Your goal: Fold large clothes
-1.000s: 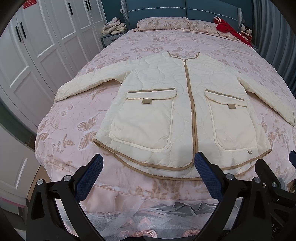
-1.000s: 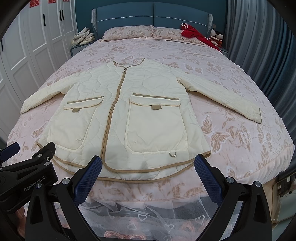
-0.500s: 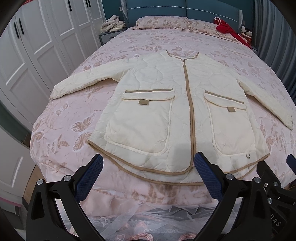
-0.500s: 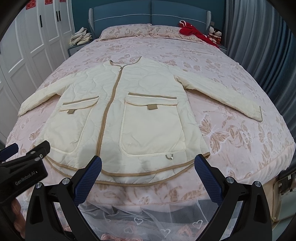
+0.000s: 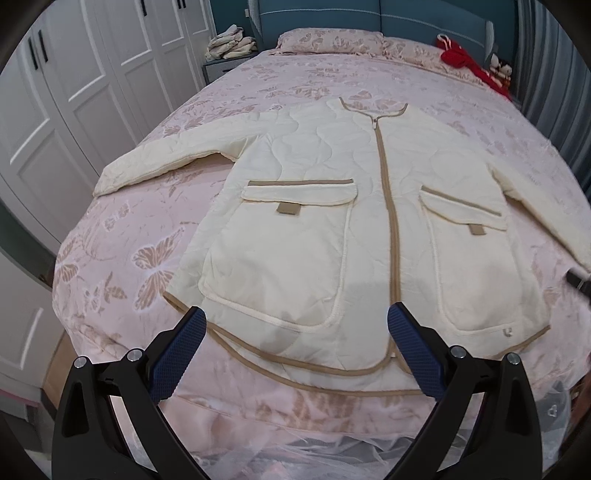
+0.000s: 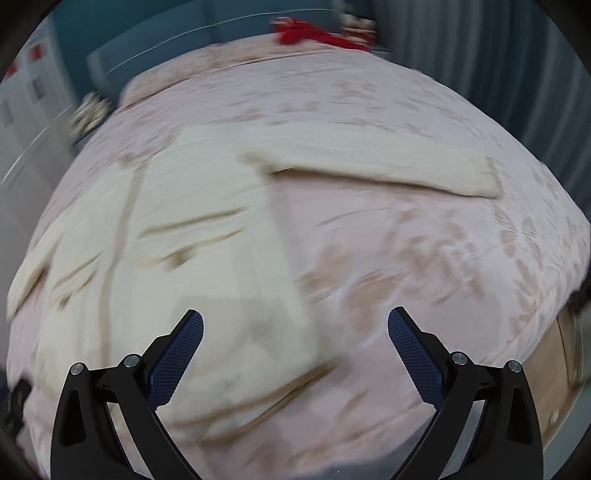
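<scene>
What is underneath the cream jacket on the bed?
The cream jacket lies flat on the pink butterfly bedspread, which shows all around it. The part of the bedspread beneath the jacket is covered.

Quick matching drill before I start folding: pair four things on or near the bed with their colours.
Things:
1. jacket
2. jacket's zip trim
3. garment by the pillows
4. headboard

Colours:
A. red
B. teal blue
C. cream
D. tan

Pairs: 1-C, 2-D, 3-A, 4-B
</scene>
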Demonstrator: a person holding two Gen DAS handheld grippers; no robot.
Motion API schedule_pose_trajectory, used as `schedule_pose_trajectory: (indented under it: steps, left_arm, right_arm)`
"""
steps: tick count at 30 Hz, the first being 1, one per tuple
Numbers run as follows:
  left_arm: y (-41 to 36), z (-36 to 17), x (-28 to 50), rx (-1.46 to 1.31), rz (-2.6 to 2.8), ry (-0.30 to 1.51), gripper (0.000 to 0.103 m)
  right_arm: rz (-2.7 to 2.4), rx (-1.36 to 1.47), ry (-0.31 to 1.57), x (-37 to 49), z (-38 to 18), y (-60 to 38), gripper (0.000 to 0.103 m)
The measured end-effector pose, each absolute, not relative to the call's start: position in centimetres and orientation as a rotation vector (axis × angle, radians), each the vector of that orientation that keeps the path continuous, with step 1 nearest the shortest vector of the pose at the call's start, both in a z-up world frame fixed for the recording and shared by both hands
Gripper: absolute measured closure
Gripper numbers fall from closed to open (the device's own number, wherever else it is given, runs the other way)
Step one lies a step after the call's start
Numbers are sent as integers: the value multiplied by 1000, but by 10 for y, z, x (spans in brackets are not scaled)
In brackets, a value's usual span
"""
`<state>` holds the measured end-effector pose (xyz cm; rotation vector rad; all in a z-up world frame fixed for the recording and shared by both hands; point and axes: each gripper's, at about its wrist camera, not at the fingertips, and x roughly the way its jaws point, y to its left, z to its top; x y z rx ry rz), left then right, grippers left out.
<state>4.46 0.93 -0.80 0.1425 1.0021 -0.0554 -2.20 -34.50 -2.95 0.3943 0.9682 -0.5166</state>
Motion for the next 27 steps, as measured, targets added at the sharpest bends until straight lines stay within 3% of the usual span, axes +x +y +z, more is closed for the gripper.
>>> schedule_pose_trajectory:
  steps: [8,16,22,27]
  left_arm:
    - [5,-32,73,206,9,1071,7]
    - [-2,-49,97,225,15,1057,7]
    - [-8,-60,119,257,14,1103,7]
    - [-10,-58,128,261,-10,1084,7]
  right_arm:
    - [-764,680,899,-17,-65,-519,5]
    - [-898,864,832,-14,-106,-625,9]
    - [-921,924,837,-5,-128,-652,44]
    - [-889,861,797,27,-104,-650,92]
